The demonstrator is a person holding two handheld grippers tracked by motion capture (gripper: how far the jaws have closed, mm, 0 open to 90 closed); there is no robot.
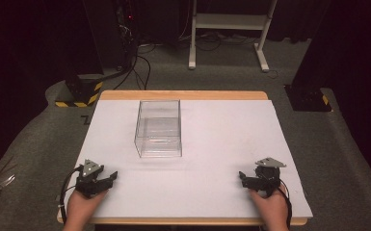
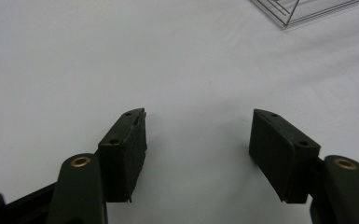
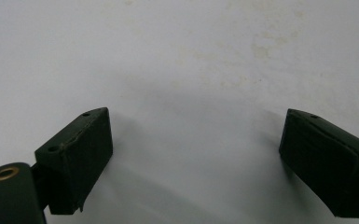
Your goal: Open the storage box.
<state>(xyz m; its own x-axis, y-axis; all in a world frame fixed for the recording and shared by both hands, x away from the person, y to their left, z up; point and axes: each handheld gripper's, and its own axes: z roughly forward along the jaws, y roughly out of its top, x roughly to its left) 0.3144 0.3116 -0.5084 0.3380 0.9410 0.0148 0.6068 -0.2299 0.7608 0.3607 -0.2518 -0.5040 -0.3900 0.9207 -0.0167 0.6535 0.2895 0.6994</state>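
Clear box [image 1: 158, 129] mid-table, its corner cropped in left gripper view; both hand-held grippers' jaws apart, empty.

One clear, rectangular plastic box [image 1: 158, 128] stands on one white-topped counter with a pale wooden edge [image 1: 221, 144]; a corner of that box [image 2: 307, 10] also appears in the left gripper view. Two sets of black two-jaw tongs are present: the left tongs [image 1: 107, 179] and the right tongs [image 1: 245, 179], each held by one hand, so two hands, the left hand [image 1: 81, 208] and the right hand [image 1: 271, 208]. Each set has two black jaws, four jaws in all, as the left tongs [image 2: 198, 140] and right tongs [image 3: 193, 149] show close up. On the grey carpeted floor [image 1: 347, 159] stand two black bases with yellow-and-black striped edges: one [image 1: 79, 91] left, one [image 1: 308, 98] right. One white metal frame [image 1: 229, 29] stands behind.
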